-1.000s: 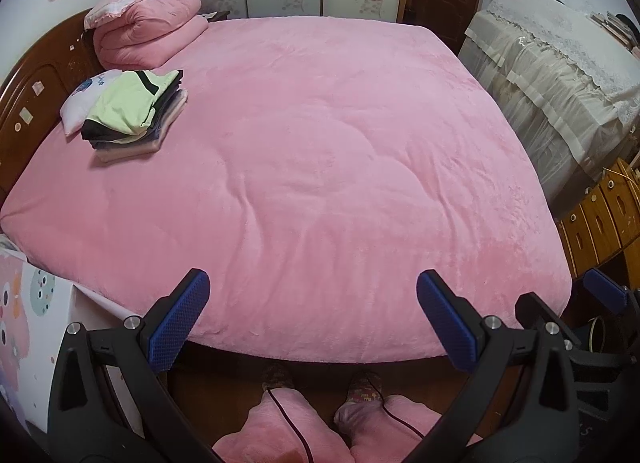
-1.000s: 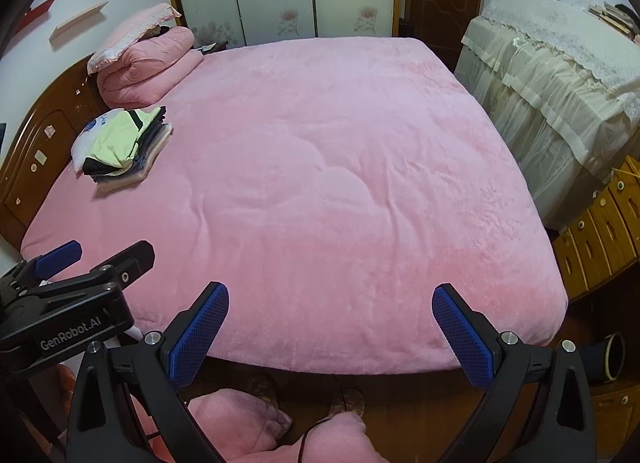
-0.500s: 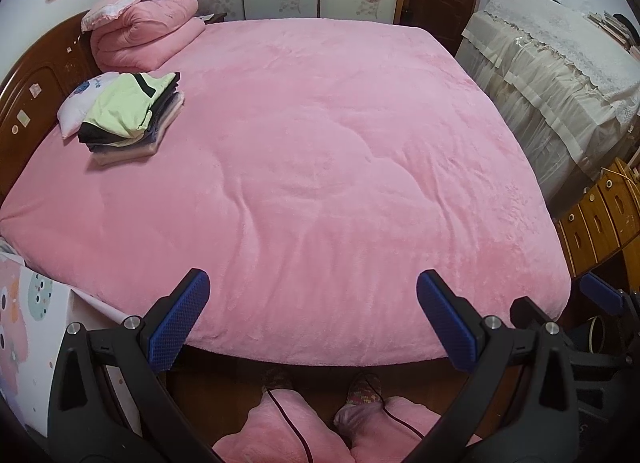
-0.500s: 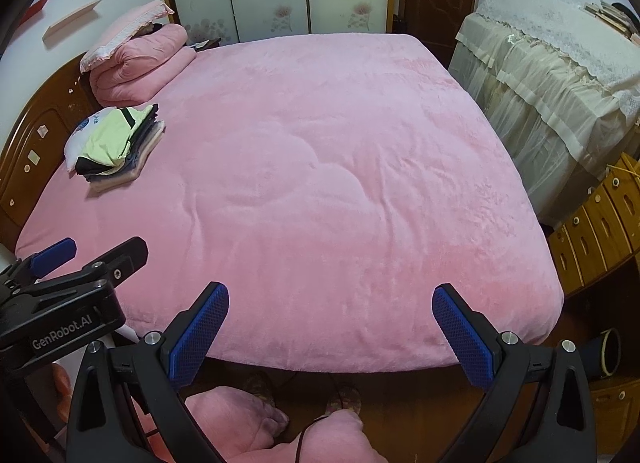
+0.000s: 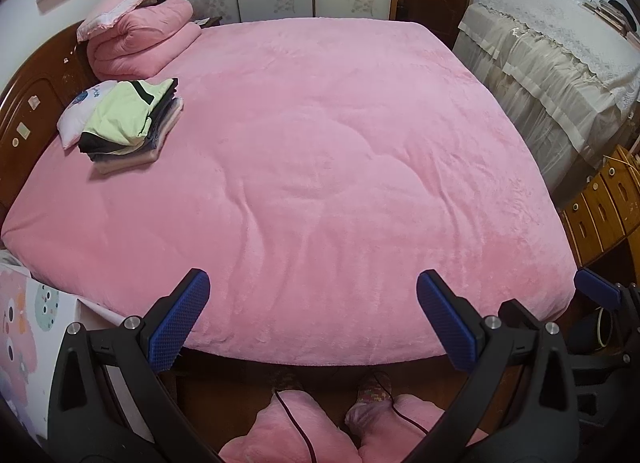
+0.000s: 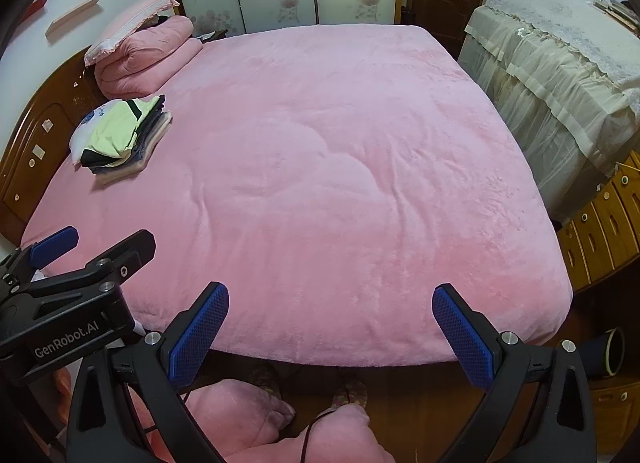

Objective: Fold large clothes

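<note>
A stack of folded clothes (image 5: 128, 123) (image 6: 122, 139), pale green on top with dark and beige layers under it, lies at the far left of the pink bed (image 5: 320, 151) (image 6: 320, 167), against a small white pillow (image 5: 78, 113). My left gripper (image 5: 312, 321) hangs open above the bed's near edge, nothing between its blue pads. My right gripper (image 6: 330, 329) is also open and empty over the same edge. The left gripper's body (image 6: 64, 303) shows at the left of the right wrist view. The pink blanket carries no unfolded garment.
A rolled pink quilt with a pillow (image 5: 136, 39) sits by the wooden headboard (image 5: 28, 103). A lace-covered cabinet (image 5: 552, 63) and wooden drawers (image 5: 608, 207) stand right of the bed. A person's pink-trousered legs and slippers (image 5: 360, 411) are below, with a cable.
Both views have shifted slightly; the bed and clothes stack sit a little differently in frame. Both grippers stay open and empty. Nothing on the bed has moved.
</note>
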Action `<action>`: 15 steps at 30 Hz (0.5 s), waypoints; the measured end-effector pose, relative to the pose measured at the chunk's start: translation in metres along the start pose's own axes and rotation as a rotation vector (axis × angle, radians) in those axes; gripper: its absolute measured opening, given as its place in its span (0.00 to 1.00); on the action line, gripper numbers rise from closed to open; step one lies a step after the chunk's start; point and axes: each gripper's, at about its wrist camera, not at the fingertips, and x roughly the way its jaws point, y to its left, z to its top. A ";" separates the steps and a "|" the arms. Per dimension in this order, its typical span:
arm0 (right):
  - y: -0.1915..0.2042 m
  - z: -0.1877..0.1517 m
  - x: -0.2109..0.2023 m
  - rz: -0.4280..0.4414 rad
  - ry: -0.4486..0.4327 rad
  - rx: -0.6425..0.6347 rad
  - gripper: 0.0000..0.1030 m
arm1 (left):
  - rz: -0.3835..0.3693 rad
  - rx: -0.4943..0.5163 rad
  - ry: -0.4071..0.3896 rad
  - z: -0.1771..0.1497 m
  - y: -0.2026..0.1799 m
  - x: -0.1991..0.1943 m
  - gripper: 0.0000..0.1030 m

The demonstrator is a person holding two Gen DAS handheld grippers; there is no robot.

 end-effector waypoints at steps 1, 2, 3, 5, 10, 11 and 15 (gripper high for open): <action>-0.001 0.001 0.001 0.002 0.002 -0.001 1.00 | 0.001 0.000 0.001 0.000 0.000 0.000 1.00; -0.002 0.002 0.002 0.003 0.003 -0.002 1.00 | 0.000 0.001 0.000 0.000 0.000 0.000 1.00; -0.004 0.002 0.003 0.004 0.004 -0.001 1.00 | 0.001 0.001 -0.001 0.000 -0.001 0.000 1.00; -0.006 0.001 0.005 0.007 0.007 0.002 1.00 | 0.003 0.005 -0.003 0.000 0.000 0.000 1.00; -0.009 0.003 0.011 0.014 0.016 0.009 1.00 | 0.007 0.008 -0.008 0.000 0.006 0.000 1.00; -0.010 0.004 0.011 0.015 0.017 0.008 1.00 | 0.005 0.009 -0.008 0.000 0.007 0.001 1.00; -0.011 0.005 0.012 0.014 0.017 0.006 1.00 | 0.005 0.010 -0.007 0.000 0.010 0.001 1.00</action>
